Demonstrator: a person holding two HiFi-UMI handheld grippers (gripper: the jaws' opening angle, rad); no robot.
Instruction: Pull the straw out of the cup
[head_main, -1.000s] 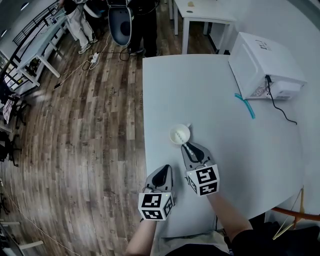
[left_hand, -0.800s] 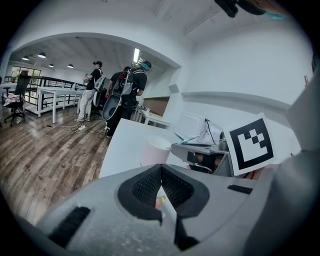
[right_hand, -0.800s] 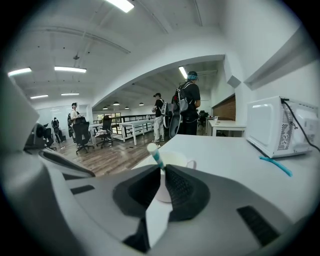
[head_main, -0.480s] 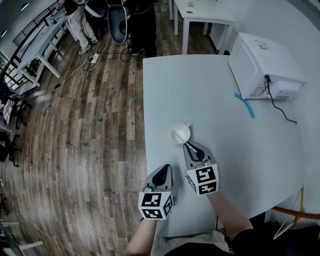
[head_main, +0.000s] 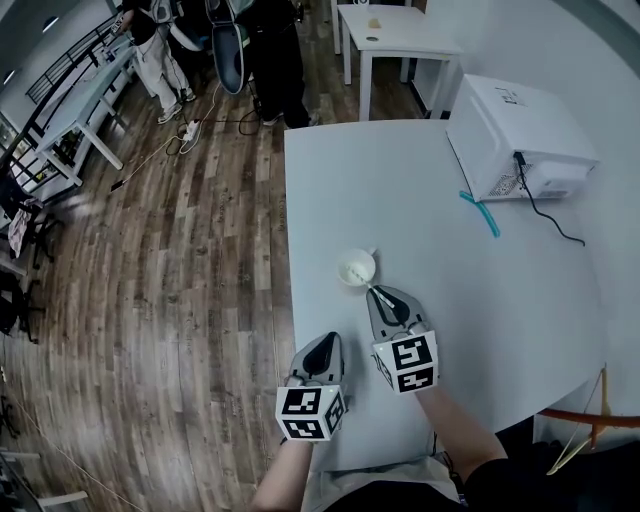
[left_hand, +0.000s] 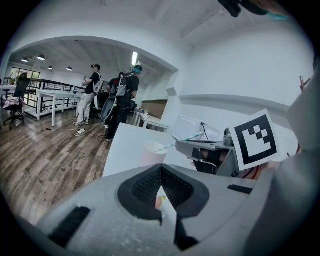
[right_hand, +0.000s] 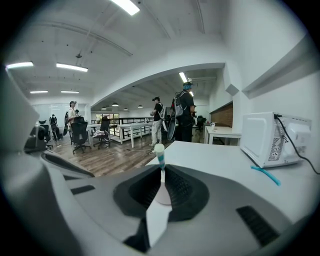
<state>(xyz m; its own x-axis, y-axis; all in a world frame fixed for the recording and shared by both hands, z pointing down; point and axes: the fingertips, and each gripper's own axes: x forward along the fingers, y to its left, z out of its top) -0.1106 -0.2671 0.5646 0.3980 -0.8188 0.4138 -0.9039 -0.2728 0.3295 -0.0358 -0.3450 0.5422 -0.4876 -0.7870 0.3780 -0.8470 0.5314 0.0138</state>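
A pale pink paper cup (head_main: 357, 268) stands on the white table (head_main: 430, 180). A white straw with teal stripes (head_main: 373, 290) leans out of it toward me. My right gripper (head_main: 384, 298) sits just near of the cup, shut on the straw's upper end. In the right gripper view the straw (right_hand: 160, 154) sticks up between the pads, with the cup (right_hand: 163, 194) beyond them. My left gripper (head_main: 324, 347) hovers at the table's near left edge, shut and holding nothing. The left gripper view shows the cup (left_hand: 152, 153) and the straw (left_hand: 181, 140) ahead.
A white microwave (head_main: 515, 135) with a black cable stands at the table's far right. A teal straw (head_main: 481, 213) lies in front of it. The table's left edge (head_main: 288, 250) drops to wooden floor. People stand by desks far off.
The right gripper's jaws have closed onto the straw's end and lifted slightly. The cup stays put. The left gripper has not moved.
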